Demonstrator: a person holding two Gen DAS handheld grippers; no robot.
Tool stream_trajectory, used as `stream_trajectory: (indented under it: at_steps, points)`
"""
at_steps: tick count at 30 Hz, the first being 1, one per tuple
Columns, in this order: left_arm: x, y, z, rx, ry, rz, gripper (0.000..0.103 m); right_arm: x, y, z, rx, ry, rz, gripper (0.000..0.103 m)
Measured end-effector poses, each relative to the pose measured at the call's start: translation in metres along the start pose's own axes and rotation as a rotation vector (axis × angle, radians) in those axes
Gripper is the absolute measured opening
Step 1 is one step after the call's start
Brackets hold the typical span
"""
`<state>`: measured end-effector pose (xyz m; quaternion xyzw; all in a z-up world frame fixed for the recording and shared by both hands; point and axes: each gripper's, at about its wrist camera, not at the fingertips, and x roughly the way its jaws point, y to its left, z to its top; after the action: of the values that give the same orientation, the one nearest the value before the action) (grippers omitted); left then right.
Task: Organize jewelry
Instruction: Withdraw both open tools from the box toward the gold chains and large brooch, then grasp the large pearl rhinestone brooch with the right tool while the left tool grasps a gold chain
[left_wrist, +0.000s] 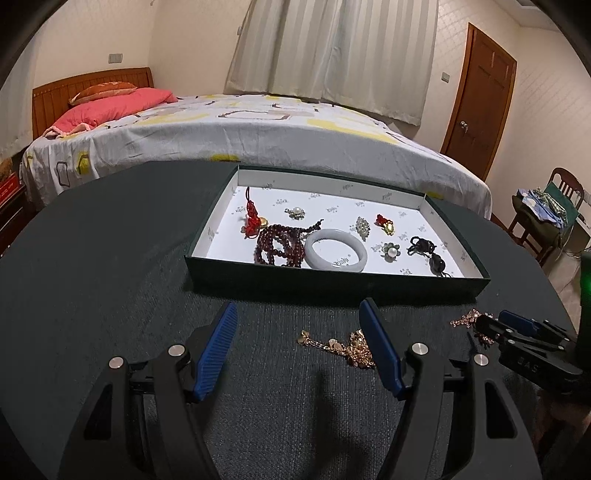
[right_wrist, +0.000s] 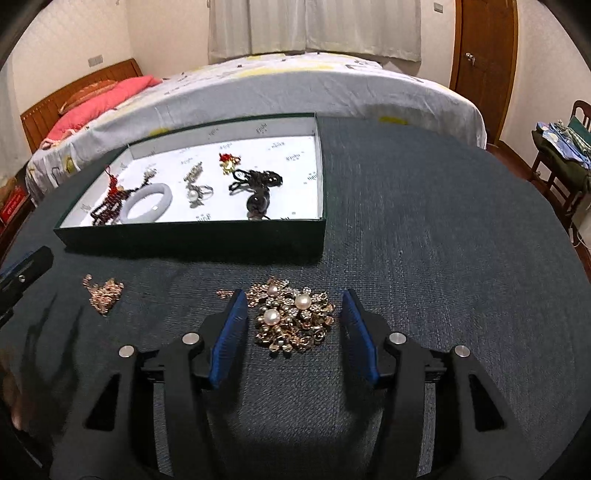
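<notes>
Across the lower half of the left wrist view, the left gripper (left_wrist: 298, 325) is hovering above the dark table (left_wrist: 110, 258) with its blue pads spread wide and holding nothing. Between them, toward the right pad, a gold chain (left_wrist: 340, 345) is lying loose on the cloth. At centre frame, the green box (left_wrist: 332, 284) with its white lining is sitting on the table, holding a pale bangle (left_wrist: 335, 251), dark red beads (left_wrist: 279, 245) touching the bangle's left side, a red tassel charm (left_wrist: 252, 218) at the left, pearl brooches and a black cord pendant (left_wrist: 428, 253) at the right.

Low in the right wrist view, the right gripper (right_wrist: 292, 308) is likewise standing open and empty, its pads flanking a pearl brooch cluster (right_wrist: 291, 319) on the table without touching it. At the left of that frame, the gold chain (right_wrist: 103, 293) is lying well apart from the cluster, below the box (right_wrist: 192, 236).
</notes>
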<state>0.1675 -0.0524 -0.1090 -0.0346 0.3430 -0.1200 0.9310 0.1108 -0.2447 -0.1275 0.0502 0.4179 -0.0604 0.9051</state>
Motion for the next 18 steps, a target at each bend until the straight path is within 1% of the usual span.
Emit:
stream_trajectory:
  at_steps: [3,6,7,8,13,17,18]
  points:
    - [0.002,0.001,-0.001,-0.004,0.008,-0.001,0.067,0.005,0.001,-0.001,-0.008,0.029,0.005,0.053]
    - [0.004,0.002,-0.003,-0.01,0.016,-0.003,0.067,0.006,0.003,-0.002,-0.024,0.036,0.006,0.052]
    - [0.004,0.002,-0.003,-0.012,0.019,-0.004,0.067,0.006,0.004,-0.002,-0.03,0.037,0.001,0.051]
    - [0.005,0.002,-0.003,-0.013,0.021,-0.005,0.067,0.005,0.004,-0.003,-0.035,0.037,-0.005,0.045]
    - [0.006,0.001,-0.004,-0.015,0.028,-0.009,0.067,0.001,0.003,-0.005,-0.034,0.027,0.006,0.043]
    - [0.006,0.0,-0.004,-0.016,0.03,-0.012,0.067,-0.006,0.005,-0.005,-0.032,0.009,0.022,0.037]
    - [0.006,0.0,-0.004,-0.015,0.03,-0.013,0.067,-0.006,0.006,-0.005,-0.032,0.01,0.026,0.037]
